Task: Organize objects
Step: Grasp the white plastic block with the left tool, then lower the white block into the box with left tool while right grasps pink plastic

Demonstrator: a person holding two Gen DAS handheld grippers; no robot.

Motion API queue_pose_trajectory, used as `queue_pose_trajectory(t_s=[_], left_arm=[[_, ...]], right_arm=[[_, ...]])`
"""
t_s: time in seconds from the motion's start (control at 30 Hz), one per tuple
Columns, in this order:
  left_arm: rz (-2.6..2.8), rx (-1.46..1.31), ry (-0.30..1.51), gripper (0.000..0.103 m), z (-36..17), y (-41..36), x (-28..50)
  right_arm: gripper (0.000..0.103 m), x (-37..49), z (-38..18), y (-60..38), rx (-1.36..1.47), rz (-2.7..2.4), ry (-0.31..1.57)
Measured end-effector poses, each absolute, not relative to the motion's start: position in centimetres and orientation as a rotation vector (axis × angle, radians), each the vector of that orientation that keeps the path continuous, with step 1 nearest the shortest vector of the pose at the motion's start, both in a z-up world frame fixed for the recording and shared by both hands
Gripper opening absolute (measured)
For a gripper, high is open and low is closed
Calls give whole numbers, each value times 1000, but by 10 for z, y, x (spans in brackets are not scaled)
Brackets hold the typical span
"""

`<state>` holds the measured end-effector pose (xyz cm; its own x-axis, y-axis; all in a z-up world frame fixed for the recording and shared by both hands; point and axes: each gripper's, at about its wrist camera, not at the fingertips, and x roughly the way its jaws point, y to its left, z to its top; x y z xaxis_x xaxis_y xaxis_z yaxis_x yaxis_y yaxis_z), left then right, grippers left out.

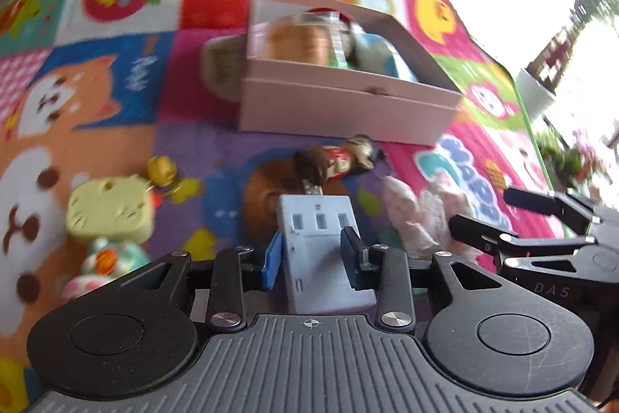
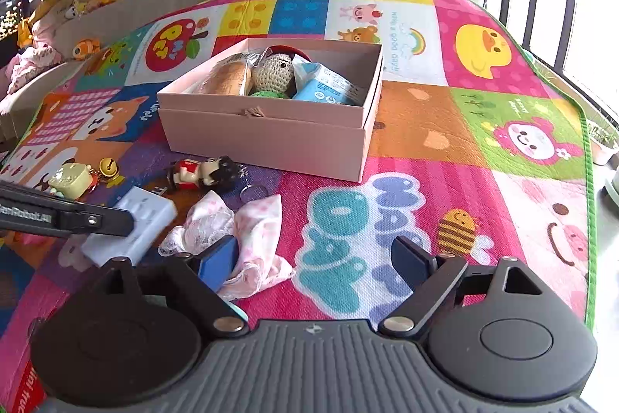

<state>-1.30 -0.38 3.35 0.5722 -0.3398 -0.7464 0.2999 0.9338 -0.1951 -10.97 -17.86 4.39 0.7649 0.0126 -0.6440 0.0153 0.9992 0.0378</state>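
Observation:
My left gripper (image 1: 314,254) is shut on a white power strip (image 1: 323,250), also seen in the right wrist view (image 2: 135,223). A pink open box (image 1: 348,103) (image 2: 271,138) stands on the colourful play mat and holds a bread packet (image 2: 226,80), a crocheted toy (image 2: 274,70) and a blue pack (image 2: 329,86). A doll figure keychain (image 1: 340,157) (image 2: 203,171) lies in front of the box. A pink cloth (image 1: 421,215) (image 2: 247,231) lies beside my right gripper (image 2: 315,258), which is open and empty above the mat.
A yellow cube toy with a bell (image 1: 112,208) (image 2: 75,179) and a small colourful figure (image 1: 100,262) lie at the left. The mat's green edge (image 2: 588,219) runs along the right by windows. Plush toys (image 2: 85,47) sit at the far left.

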Motion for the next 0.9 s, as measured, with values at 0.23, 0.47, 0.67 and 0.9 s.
queue_pose_trajectory(t_s=[0.23, 0.47, 0.67, 0.9], left_arm=[[-413, 31, 865, 45, 33, -39, -6], [-483, 137, 821, 55, 28, -58, -9], [-482, 268, 815, 57, 17, -53, -15], [-409, 172, 819, 53, 18, -25, -14]], right_arm=[[90, -124, 54, -177, 47, 11, 627], [96, -128, 54, -186, 60, -19, 617], [96, -131, 48, -199, 98, -46, 632], [96, -132, 49, -190, 93, 8, 635]])
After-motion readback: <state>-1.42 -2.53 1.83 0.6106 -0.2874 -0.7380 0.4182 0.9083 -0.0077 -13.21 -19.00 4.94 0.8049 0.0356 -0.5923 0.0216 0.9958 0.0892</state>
